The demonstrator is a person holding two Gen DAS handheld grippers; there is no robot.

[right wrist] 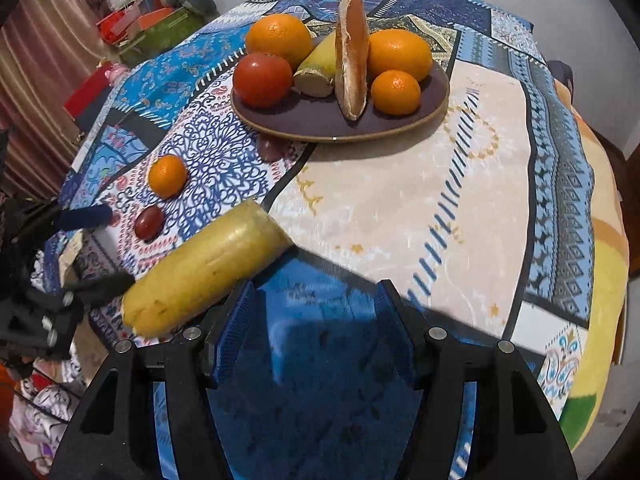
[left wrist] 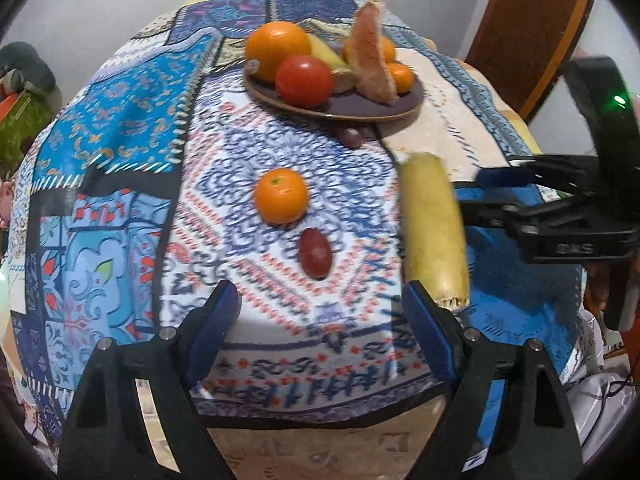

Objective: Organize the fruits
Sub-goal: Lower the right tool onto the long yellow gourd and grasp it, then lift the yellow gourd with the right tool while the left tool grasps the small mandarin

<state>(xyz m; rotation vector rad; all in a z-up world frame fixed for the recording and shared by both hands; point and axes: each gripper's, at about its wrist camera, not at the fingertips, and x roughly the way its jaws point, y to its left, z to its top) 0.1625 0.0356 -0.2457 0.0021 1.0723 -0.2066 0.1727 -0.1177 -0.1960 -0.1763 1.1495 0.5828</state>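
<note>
A dark plate [left wrist: 360, 106] [right wrist: 320, 120] at the far side holds oranges, a red tomato [left wrist: 304, 80] [right wrist: 262, 79], a banana piece and a grapefruit wedge [left wrist: 372, 56] [right wrist: 352, 48]. On the cloth lie a small mandarin [left wrist: 281, 195] [right wrist: 168, 175], a red grape [left wrist: 316, 253] [right wrist: 149, 222], another grape [left wrist: 352, 136] under the plate's edge, and a yellow banana piece [left wrist: 434, 228] [right wrist: 208, 268]. My left gripper [left wrist: 320, 320] is open, the grape just ahead of it. My right gripper [right wrist: 316, 320] is open and empty, the banana piece by its left finger.
The table is covered with a blue patterned cloth [left wrist: 132, 120] [right wrist: 400, 208]. A wooden chair back [left wrist: 528, 28] stands at the far right. Boxes and clutter [right wrist: 148, 24] lie beyond the table's left side. The right gripper's body [left wrist: 560, 220] shows in the left wrist view.
</note>
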